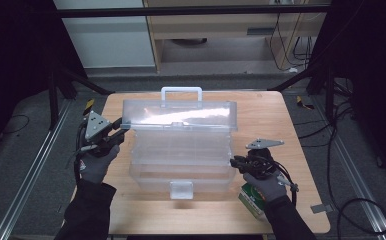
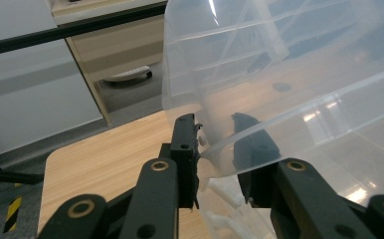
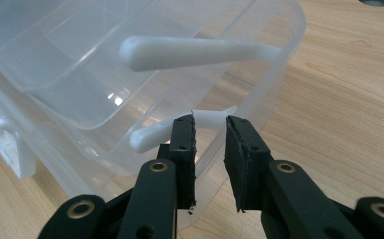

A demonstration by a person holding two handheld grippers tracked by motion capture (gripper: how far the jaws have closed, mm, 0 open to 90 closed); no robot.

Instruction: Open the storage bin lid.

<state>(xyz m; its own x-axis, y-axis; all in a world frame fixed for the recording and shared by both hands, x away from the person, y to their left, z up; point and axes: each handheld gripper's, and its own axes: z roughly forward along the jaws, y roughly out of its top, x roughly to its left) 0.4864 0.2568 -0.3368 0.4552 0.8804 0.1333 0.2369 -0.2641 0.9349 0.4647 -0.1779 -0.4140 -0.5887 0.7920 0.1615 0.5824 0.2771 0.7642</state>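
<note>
From just behind the right gripper (image 3: 210,124), its two black fingers (image 3: 184,149) rise from the bottom edge with a narrow gap between them. They stand at the end wall of a clear plastic box (image 3: 70,94) that sits on the pale wooden worktop (image 3: 339,99). A white curved arm (image 3: 152,135) on the box's side runs up toward the gap between the fingertips; its upper end sits right at the tips, though whether they touch it is hard to tell. Higher up, a second white arm (image 3: 195,51) lies across the box's upper tier. A translucent latch tab (image 3: 11,149) juts from the box at the left.
</note>
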